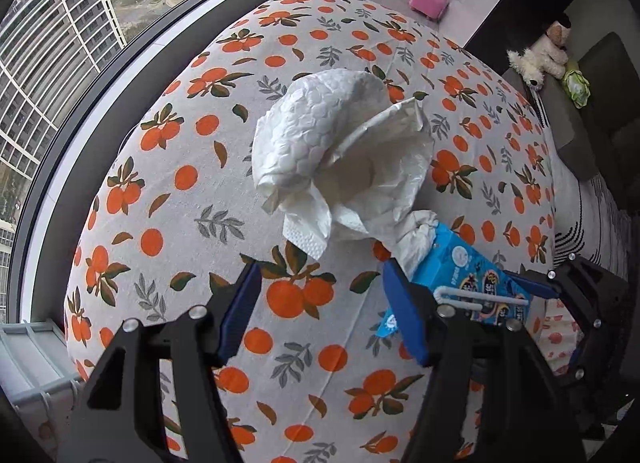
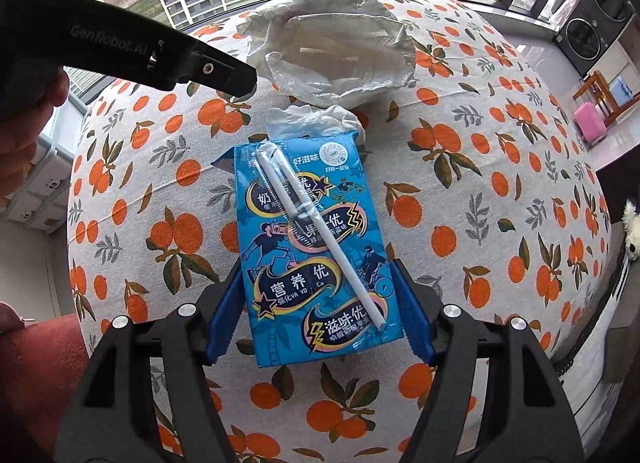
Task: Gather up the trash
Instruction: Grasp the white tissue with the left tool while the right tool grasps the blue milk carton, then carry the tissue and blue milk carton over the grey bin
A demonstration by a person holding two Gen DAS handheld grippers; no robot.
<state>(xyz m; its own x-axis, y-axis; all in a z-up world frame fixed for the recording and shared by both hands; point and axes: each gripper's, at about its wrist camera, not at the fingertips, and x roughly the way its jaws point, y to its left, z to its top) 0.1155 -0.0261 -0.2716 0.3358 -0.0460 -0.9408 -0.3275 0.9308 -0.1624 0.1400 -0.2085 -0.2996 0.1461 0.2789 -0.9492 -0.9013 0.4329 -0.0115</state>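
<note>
A table [image 2: 500, 191] under a cloth printed with oranges carries the trash. In the right wrist view, a blue drink carton [image 2: 316, 259] lies flat at the centre of the picture, a white wrapped straw [image 2: 320, 235] stuck slantwise across its face. The right gripper [image 2: 320, 311] points steeply down with its blue fingers [image 2: 226, 315] on either side of the carton's near end; the jaws are spread, and whether the pads touch the carton's sides I cannot tell. At 12 o'clock from the carton sits a crumpled white tissue [image 2: 316, 119], touching its far end, and beyond that a larger heap of white paper wrapping [image 2: 332, 51].

In the left wrist view, the left gripper [image 1: 316, 311] hangs open over bare cloth, nothing between its fingers. The wrapping [image 1: 344, 155] lies at 12 o'clock from it, the carton [image 1: 472, 279] at 3 o'clock, just beside its right finger.
</note>
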